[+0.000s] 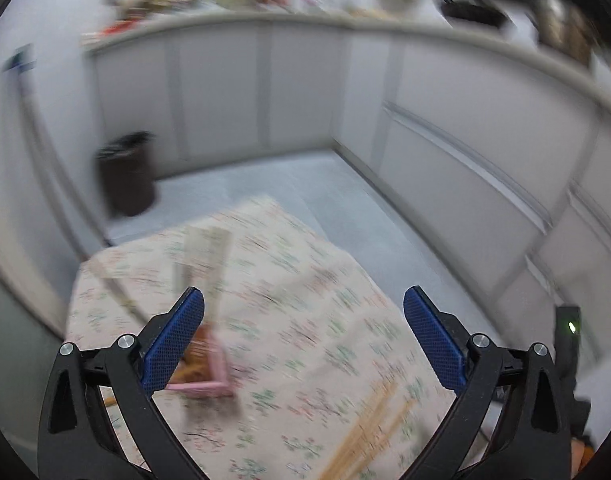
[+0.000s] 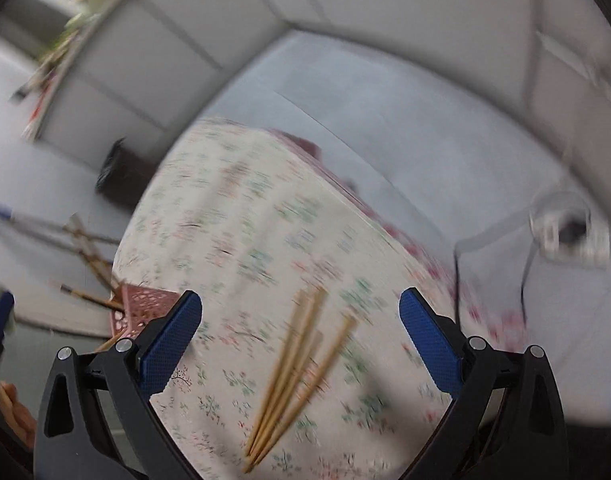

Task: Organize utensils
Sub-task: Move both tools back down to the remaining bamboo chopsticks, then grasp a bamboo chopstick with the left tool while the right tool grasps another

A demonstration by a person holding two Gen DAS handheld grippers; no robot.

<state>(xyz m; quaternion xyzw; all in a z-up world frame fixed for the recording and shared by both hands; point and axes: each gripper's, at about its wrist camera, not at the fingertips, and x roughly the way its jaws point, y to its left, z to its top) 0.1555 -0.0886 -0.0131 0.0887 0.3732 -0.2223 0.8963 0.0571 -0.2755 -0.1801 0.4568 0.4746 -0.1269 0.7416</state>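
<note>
The small bundle of pale wooden chopsticks lies loose on the surface covered by a floral-printed cloth. It sits directly ahead of and between the blue-padded fingers of the right tongs, below them and not touched. The long axis runs from near the camera up and slightly rightward, roughly along the line the tongs point (so the jaws would close across the sticks, not along them). The right tongs stand wide open and empty, tilted down at the cloth.

From the left wrist the same chopsticks show low and to the right, so I judge the right hand the nearer one. The left tongs are also spread open with nothing held. Just beside their left finger sits a pink perforated plastic basket holding more utensils, blurred; it is likely the destination.
</note>
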